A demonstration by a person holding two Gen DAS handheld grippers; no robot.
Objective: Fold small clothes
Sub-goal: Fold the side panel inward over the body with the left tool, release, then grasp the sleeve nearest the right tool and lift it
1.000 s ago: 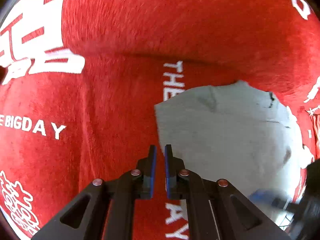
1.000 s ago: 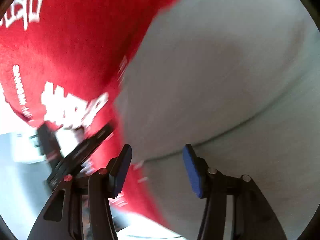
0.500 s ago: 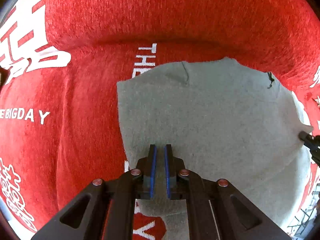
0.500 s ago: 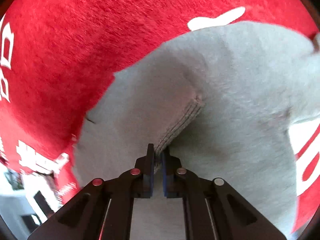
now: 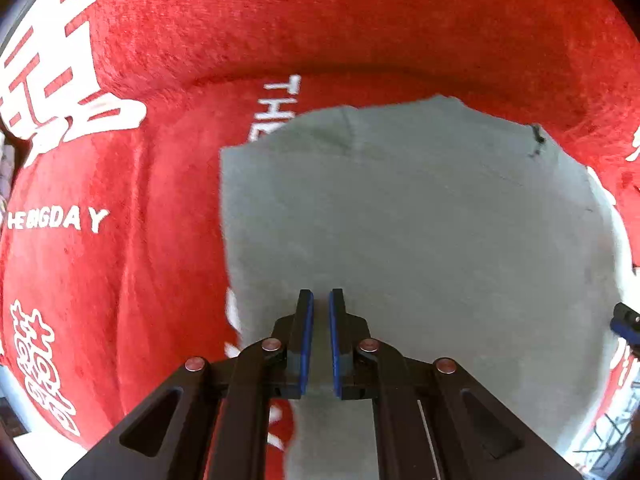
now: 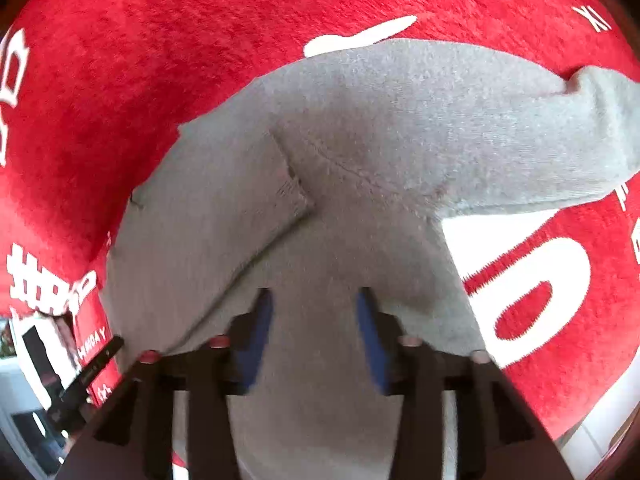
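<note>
Red plush cloth (image 5: 380, 32) with white lettering covers the bench. On it lies the grey garment (image 6: 360, 128), one flap already folded across. Step in hand, as judged: releasing that fold. Right claw (image 6: 316, 316) is opening above the fabric, nothing pinched. Left claw (image 5: 318, 312) hangs closed over the garment's near edge, apparently gripping nothing. Next move calls for picking a fresh edge.

Gripper hardware
Your left gripper (image 5: 319, 300) and right gripper (image 6: 316, 300) share one build: black angular linkage arms, round silver pivot screws, flat fingers faced with blue pads (image 5: 307, 344).
</note>
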